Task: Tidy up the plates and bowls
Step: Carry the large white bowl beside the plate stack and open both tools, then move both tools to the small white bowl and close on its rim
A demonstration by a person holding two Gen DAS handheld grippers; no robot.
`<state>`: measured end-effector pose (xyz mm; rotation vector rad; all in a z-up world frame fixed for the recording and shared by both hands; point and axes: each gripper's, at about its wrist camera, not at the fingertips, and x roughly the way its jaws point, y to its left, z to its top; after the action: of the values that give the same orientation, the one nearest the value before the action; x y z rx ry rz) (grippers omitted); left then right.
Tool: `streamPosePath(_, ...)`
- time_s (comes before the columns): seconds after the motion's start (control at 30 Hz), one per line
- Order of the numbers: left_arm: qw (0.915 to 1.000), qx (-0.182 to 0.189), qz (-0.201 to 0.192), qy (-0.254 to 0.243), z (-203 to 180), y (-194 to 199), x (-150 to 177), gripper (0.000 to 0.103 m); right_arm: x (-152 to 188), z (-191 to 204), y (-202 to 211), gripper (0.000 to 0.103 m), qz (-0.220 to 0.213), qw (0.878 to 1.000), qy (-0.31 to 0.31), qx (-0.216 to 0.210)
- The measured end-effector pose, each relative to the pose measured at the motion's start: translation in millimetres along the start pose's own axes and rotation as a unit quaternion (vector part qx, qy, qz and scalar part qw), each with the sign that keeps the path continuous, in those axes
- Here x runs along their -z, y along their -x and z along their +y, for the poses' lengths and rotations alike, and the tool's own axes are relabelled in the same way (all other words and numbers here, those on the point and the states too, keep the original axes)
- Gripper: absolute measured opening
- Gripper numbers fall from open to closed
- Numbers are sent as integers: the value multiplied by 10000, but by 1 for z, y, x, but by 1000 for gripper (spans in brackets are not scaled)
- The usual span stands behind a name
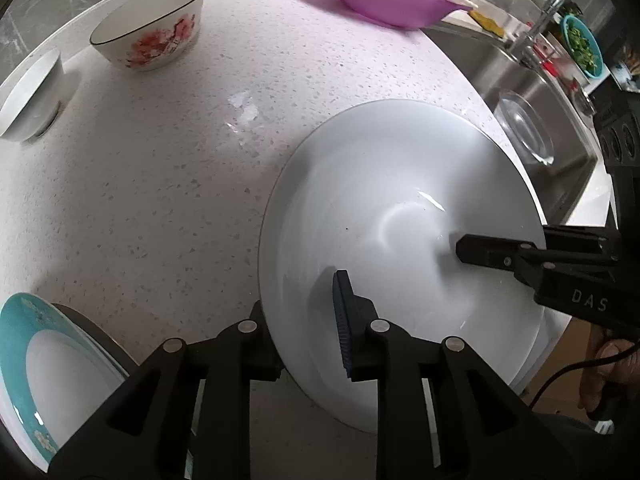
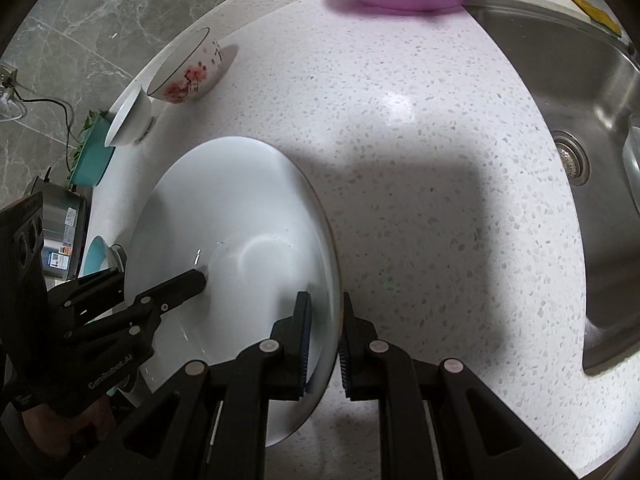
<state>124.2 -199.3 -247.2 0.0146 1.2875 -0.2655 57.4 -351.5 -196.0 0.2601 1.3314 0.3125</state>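
Left wrist view: left gripper point(image 1: 308, 320) fingers pinch the near rim of a wide white ceramic plate point(image 1: 400, 248); the right gripper point(image 2: 324, 340) pinches the opposite rim, probably to steady it over the speckled white stone desk point(image 1: 160, 200) beside the steel sink point(image 2: 580, 100).

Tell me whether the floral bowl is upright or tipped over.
Upright. The floral bowl sits on its base on the speckled countertop, open mouth facing up, nothing visible inside.
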Motion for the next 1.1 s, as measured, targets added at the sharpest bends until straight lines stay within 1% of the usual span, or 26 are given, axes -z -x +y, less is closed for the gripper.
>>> streamPosePath(0.07, 10000, -34, -9, 73, 1, 1, -1, 19, 1, -1, 1, 18, 3, 10000, 7, -59)
streamPosePath(0.1, 9999, -23, -40, 128, 2, 3, -1, 23, 1, -2, 3, 18, 1, 10000, 14, -70)
streamPosePath(0.17, 9996, -7, -183, 207, 4, 12, -1, 42, 1, -3, 8, 20, -73, 9999, 32, -129)
streamPosePath(0.2, 9992, -19, -301, 252, 4, 19, -3, 60, 0, -4, 12, 27, -129, 9998, 46, -161)
streamPosePath(0.23, 9989, -15, -376, 292, 4, 25, -3, 70, -2, -6, 17, 37, -208, 9996, 66, -177)
streamPosePath(0.3, 9978, -3, -539, 391, 6, 38, -5, 72, -5, -8, 27, 48, -330, 9992, 89, -195)
streamPosePath(0.37, 9967, 18, -636, 497, 9, 49, -7, 80, -10, -12, 38, 52, -466, 9985, 84, -268)
streamPosePath(0.4, 9956, 32, -741, 581, 12, 58, -8, 89, -12, -13, 41, 60, -494, 9984, 75, -282)
streamPosePath(0.43, 9945, 26, -827, 637, 14, 65, -9, 96, -15, -15, 46, 73, -552, 9981, 61, -279)
streamPosePath(0.5, 9929, -28, -947, 725, 22, 79, -10, 101, -20, -18, 55, 86, -705, 9970, 46, -317)
streamPosePath(0.57, 9911, 8, -1006, 872, 35, 92, -11, 102, -28, -18, 63, 91, -821, 9959, 41, -378)
streamPosePath(0.6, 9896, 29, -1053, 982, 42, 100, -11, 102, -33, -18, 66, 100, -870, 9955, 33, -369)
streamPosePath(0.63, 9874, 1, -1130, 1112, 52, 109, -10, 102, -39, -18, 70, 103, -938, 9949, 27, -360)
streamPosePath(0.73, 9814, -44, -1318, 1391, 82, 130, -8, 102, -54, -7, 76, 103, -1035, 9938, 102, -384)
streamPosePath(0.9, 9716, 83, -1529, 1804, 142, 155, -10, 102, -70, 22, 73, 103, -1131, 9926, 227, -390)
streamPosePath(1.0, 9690, 56, -1559, 1914, 174, 160, -12, 102, -73, 41, 66, 103, -1106, 9924, 114, -527)
streamPosePath(1.1, 9670, 58, -1555, 2016, 204, 162, -10, 102, -76, 65, 58, 103, -1092, 9926, 140, -519)
